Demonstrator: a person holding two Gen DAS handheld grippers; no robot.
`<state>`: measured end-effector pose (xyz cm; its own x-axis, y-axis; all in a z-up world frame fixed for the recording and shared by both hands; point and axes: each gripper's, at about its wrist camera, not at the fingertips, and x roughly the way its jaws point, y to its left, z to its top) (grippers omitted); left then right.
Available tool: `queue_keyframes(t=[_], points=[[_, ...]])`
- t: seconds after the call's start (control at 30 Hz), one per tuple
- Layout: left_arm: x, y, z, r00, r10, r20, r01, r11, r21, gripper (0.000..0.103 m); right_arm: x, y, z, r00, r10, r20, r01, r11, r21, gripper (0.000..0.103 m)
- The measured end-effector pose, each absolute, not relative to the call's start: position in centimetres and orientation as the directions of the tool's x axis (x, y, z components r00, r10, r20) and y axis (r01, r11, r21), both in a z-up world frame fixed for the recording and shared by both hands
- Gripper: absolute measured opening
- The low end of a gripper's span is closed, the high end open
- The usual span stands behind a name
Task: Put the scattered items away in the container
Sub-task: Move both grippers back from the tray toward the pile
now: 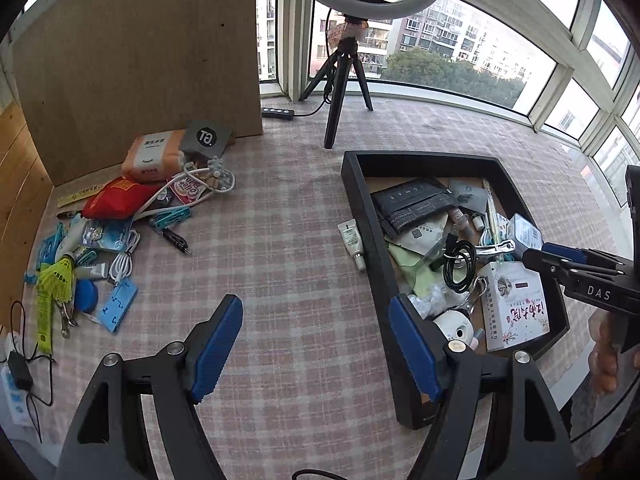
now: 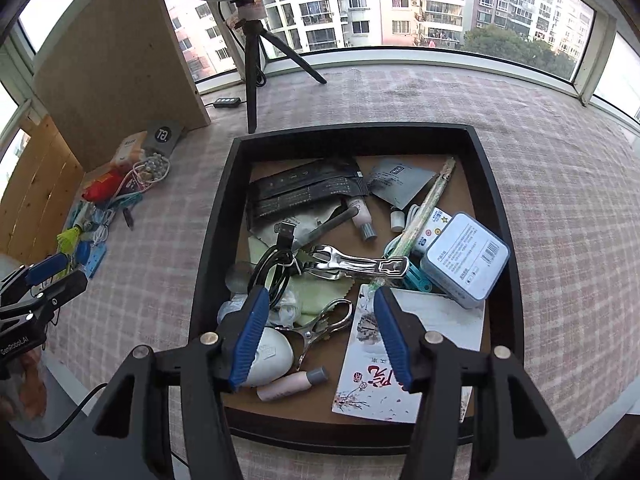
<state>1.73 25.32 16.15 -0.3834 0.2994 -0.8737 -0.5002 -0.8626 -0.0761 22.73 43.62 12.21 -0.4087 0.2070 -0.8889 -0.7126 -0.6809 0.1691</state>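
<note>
Left gripper (image 1: pixel 316 344): jaws spread wide, nothing between the blue pads; it hangs over bare checked cloth (image 1: pixel 288 240), between the scattered pile and the container.
Right gripper (image 2: pixel 318 334): released, jaws apart with no item pinched; it hovers over the near half of the container, above the metal clips and the white booklet.
Container (image 2: pixel 212 240): black rectangular tray with a brown floor, resting on the cloth; seen from the left wrist it lies to the right of the left gripper.
Container contents: black sachet (image 2: pixel 304 190), grey foil packet (image 2: pixel 396 180), coiled black cable (image 2: pixel 276 268), large metal clip (image 2: pixel 356 266), blue-grey tin (image 2: pixel 466 258), white booklet (image 2: pixel 436 320) with red script, two small pink tubes, white rounded case (image 2: pixel 272 354).
Stray item: white tube (image 1: pixel 352 242) on the cloth, just beside the container's outer left wall.
Scattered pile: far left of the cloth, well apart from the container; includes orange tissue pack (image 1: pixel 154 156), red pouch (image 1: pixel 118 198), yellow shuttlecock (image 1: pixel 60 272), white cable (image 1: pixel 124 260), blue round lid (image 1: pixel 86 295).
Background: ring light tripod (image 1: pixel 340 80) and a brown board (image 1: pixel 136 60) beyond the cloth.
</note>
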Motion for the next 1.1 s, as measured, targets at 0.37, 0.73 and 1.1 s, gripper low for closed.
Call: queue_keyframes(t=[0.37,0.73,1.1], points=[[0.1,16.5,14.5,-0.4,0.219,-0.89,-0.396,-0.917,-0.048,0.075,16.5,38.8,12.1,-0.42,0.163,-0.893,-0.668,-0.721,0.183,0.057],[-2.3,5.0,10.6,-0.353,0.17,-0.92,-0.242,-0.967,-0.086,0.075,9.6,33.3,11.4,-0.425,0.13,-0.896,-0.628,-0.755,0.188,0.057],[-9.2,-2.5,11.2,-0.375,0.157,-0.914,-0.164,-0.981,-0.101,0.075,0.5,31.1,11.0,-0.494,0.091,-0.865,-0.615,-0.74,0.273,0.057]])
